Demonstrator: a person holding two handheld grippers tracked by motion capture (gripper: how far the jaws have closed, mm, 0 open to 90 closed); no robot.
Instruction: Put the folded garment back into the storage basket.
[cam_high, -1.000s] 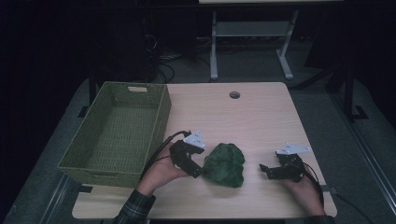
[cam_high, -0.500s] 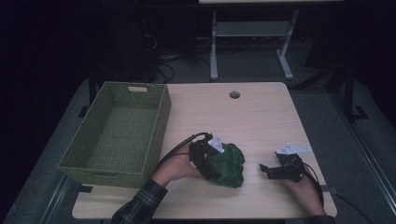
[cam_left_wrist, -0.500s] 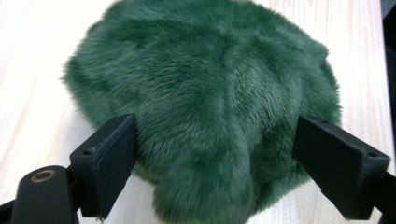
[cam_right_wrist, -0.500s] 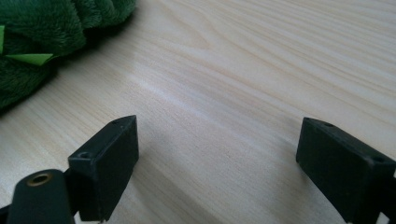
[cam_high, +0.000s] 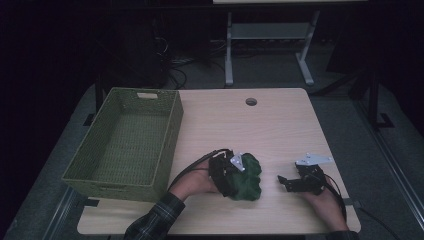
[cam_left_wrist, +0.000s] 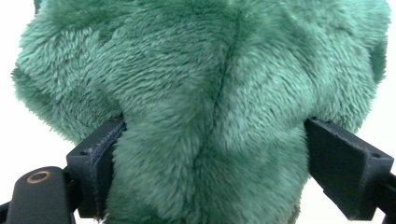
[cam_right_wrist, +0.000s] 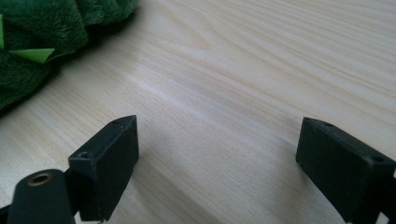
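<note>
High view: green plush toy near table front edge.

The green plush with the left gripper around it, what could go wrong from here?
1. The left gripper has its jaws wide around the plush, having just opened further; closing may catch only loose fur, so it could slip out on lifting.
2. The plush lies close to the basket, whose wall stands tall; a low carry could snag on the rim.
3. The right gripper rests open nearby; a sideways swing could bump it.
</note>
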